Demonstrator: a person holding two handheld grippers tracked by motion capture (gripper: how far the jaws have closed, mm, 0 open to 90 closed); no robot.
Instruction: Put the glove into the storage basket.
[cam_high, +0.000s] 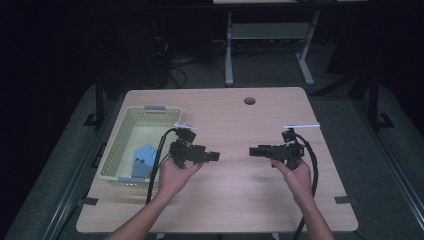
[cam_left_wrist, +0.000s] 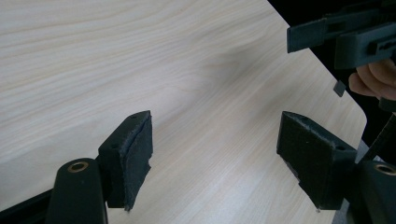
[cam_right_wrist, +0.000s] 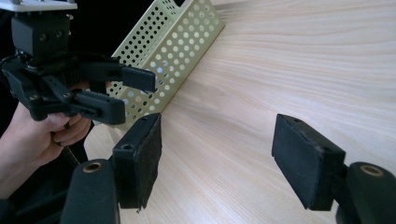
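Both hands' tools, left gripper (cam_high: 214, 156) and right gripper (cam_high: 254, 150), are being held wide open, empty, right of the basket (cam_high: 116, 145); blue object (cam_high: 142, 159) is lying inside, apparently finished.

Dim lab or recording workroom, pale wooden table (cam_high: 225, 200) on grey carpet, second white-legged bench (cam_high: 270, 30) behind, loose cables (cam_high: 175, 65) on the floor, dark surroundings
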